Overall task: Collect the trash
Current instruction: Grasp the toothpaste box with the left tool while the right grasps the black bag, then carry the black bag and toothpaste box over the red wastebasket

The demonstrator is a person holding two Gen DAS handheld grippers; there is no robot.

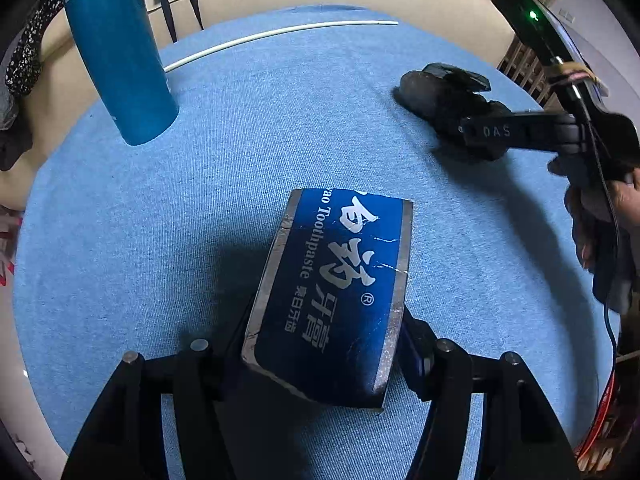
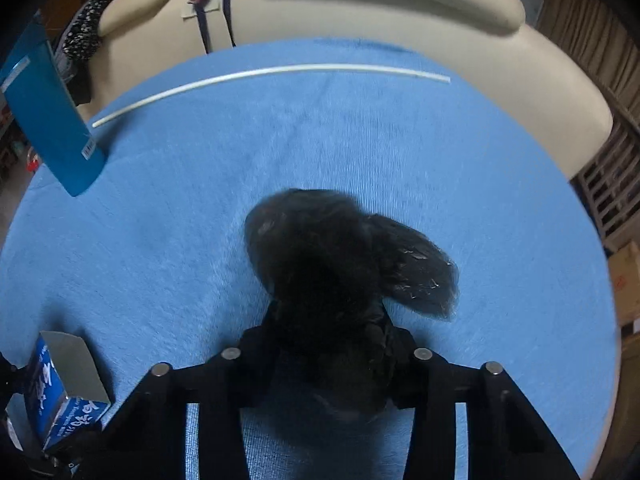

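Note:
My left gripper (image 1: 320, 356) is shut on a blue toothpaste box (image 1: 332, 292) with white lettering and holds it above the blue cloth. The box also shows at the lower left of the right wrist view (image 2: 60, 392), its open end up. My right gripper (image 2: 328, 344) is shut on a black plastic bag (image 2: 340, 256) that bulges out ahead of the fingers over the cloth. In the left wrist view the bag (image 1: 432, 88) and the right gripper (image 1: 468, 124) are at the far right.
A blue cloth (image 1: 240, 160) covers the table. A tall blue box (image 1: 120, 52) stands at the far left, also seen in the right wrist view (image 2: 48, 120). A thin white rod (image 2: 272, 74) lies along the far edge. A cream sofa (image 2: 360, 8) is behind.

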